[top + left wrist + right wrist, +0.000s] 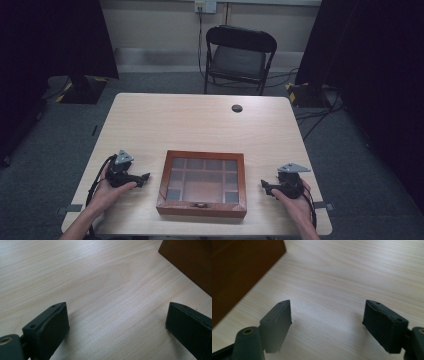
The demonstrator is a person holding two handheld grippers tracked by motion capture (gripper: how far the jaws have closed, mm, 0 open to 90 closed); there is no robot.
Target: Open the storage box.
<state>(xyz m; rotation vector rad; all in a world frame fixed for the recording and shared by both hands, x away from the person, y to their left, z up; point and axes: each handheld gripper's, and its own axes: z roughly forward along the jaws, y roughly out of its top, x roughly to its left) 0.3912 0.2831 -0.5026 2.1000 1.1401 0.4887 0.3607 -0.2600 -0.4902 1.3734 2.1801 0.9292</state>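
Note:
A brown wooden box (pixel 202 183) with a glass lid lies shut near the table's front edge; through the glass I see several compartments. A small clasp (pixel 200 204) sits at its front side. My left gripper (pixel 145 178) rests on the table left of the box, jaws wide apart with bare wood between them. In the left gripper view (pixel 117 322) a corner of the box (pixel 190 262) shows at top right. My right gripper (pixel 264 186) rests right of the box, also open and holding nothing. In the right gripper view (pixel 327 320) the box side (pixel 237 272) fills the upper left.
The light wooden table (pixel 200 125) has a round cable hole (pixel 237 108) near its far edge. A black folding chair (pixel 239 57) stands behind the table. Dark curtains hang at both sides, and cables run over the grey floor at the right.

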